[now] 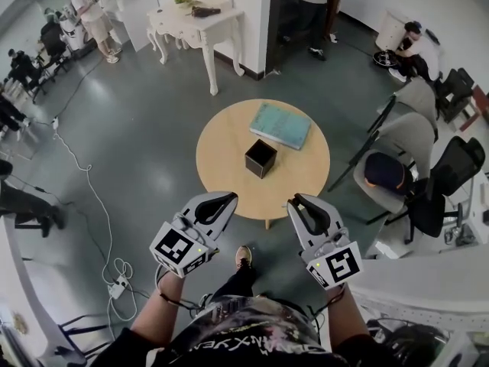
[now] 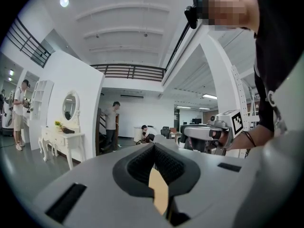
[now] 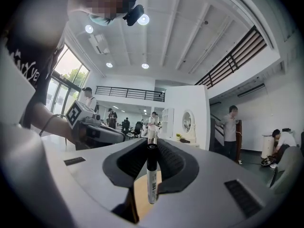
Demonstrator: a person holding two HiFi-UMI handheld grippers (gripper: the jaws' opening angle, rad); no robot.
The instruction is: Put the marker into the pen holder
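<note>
Clamping the marker upright in my right gripper suits dropping it into the black pen holder; my left gripper, jaws together, carries nothing.

— What does the rig look like from where you sit?
— I see two pale grey shells, the left gripper and the right gripper. Their jaws are lined with black ribbed pads. Each has a white cube printed with black square markers.
— And the wearer?
— I make out a black T-shirt with pale lettering, dark trousers, a brown shoe and a thin dark band on the right wrist.
</note>
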